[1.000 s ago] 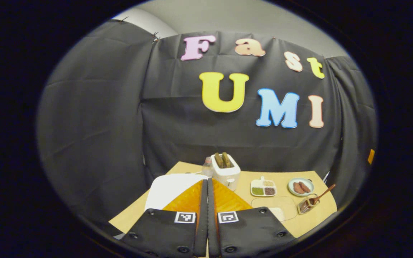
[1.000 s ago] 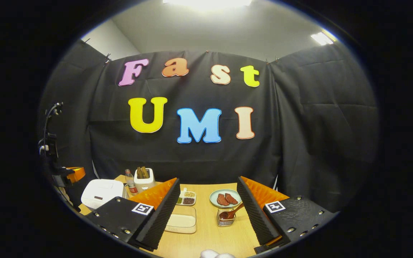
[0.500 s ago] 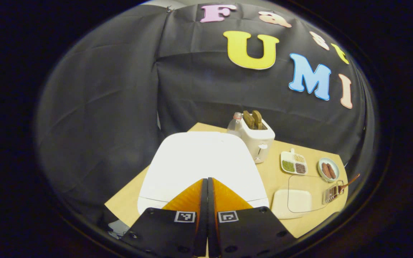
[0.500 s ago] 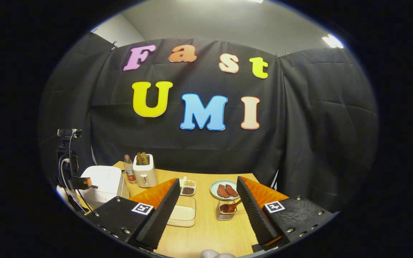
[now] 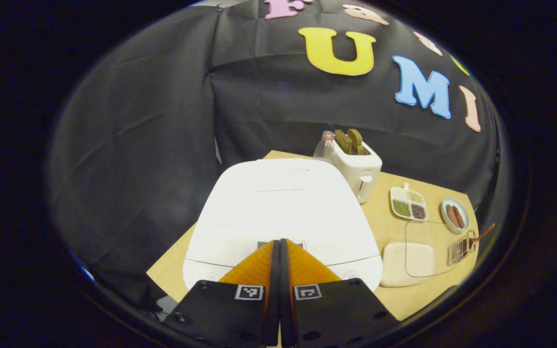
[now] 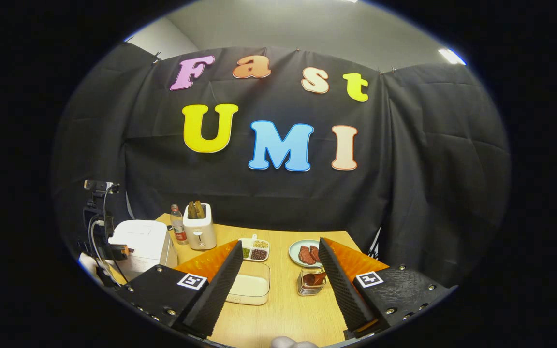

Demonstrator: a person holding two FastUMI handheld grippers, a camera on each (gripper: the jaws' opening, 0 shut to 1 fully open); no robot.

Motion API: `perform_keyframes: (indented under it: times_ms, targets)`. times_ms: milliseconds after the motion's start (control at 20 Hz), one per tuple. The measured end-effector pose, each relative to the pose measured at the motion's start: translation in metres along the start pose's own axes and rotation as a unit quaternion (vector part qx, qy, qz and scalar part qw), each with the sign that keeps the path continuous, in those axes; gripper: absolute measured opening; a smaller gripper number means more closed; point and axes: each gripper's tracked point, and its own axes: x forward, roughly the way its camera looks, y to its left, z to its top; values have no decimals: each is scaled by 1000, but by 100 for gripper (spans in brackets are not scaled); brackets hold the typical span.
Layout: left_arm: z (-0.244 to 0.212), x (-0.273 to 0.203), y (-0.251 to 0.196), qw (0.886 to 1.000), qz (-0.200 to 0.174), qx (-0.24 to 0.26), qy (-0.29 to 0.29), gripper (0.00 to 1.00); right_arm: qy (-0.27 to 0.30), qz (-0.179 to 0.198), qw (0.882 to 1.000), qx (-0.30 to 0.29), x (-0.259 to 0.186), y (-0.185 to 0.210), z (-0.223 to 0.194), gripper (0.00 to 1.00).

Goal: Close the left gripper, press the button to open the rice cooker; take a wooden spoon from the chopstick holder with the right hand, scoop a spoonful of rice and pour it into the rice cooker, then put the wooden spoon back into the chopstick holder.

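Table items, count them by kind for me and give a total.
Appliances: 2, rice cooker, toaster
Bottles: 1, bottle
Food dishes: 3, rice container, divided dish, plate
Utensil holders: 1, chopstick holder
Total: 7

White rice cooker [image 5: 283, 208] at frame centre and white toaster [image 5: 358, 166] above it stand on a light tan table [image 5: 389, 227]. At right, a white divided dish [image 5: 408, 204] holds green and dark brown grains.

toaster [image 6: 199, 231]: upright at the back of the surface [image 6: 283, 309]
bottle [image 6: 178, 231]: just beside the toaster
divided dish [image 6: 255, 249]: near plate [image 6: 298, 258] of red slices
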Motion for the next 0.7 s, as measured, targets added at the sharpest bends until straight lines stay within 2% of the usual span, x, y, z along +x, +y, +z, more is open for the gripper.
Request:
perform_keyframes:
  times_ms: [100, 250, 500, 600, 700]
  targets:
    - [-1, 1, 0, 1000, -1, 5, 13, 10, 0, 0, 1000, 1, 0, -1, -1, 96]
    - [-3, 3, -1, 999, -6, -15, 45, 10, -1, -1, 1000, 5, 1, -1, -2, 96]
    - [0, 3, 0, 999, -4, -4, 36, 9, 4, 3, 1000, 14, 2, 0, -8, 96]
    - [14, -1, 2, 1000, 3, -5, 3, 9, -5, 3, 1000, 16, -1, -1, -5, 96]
    - [52, -15, 5, 996, 7, -4, -86, 9, -19, 0, 1000, 16, -4, -5, -1, 96]
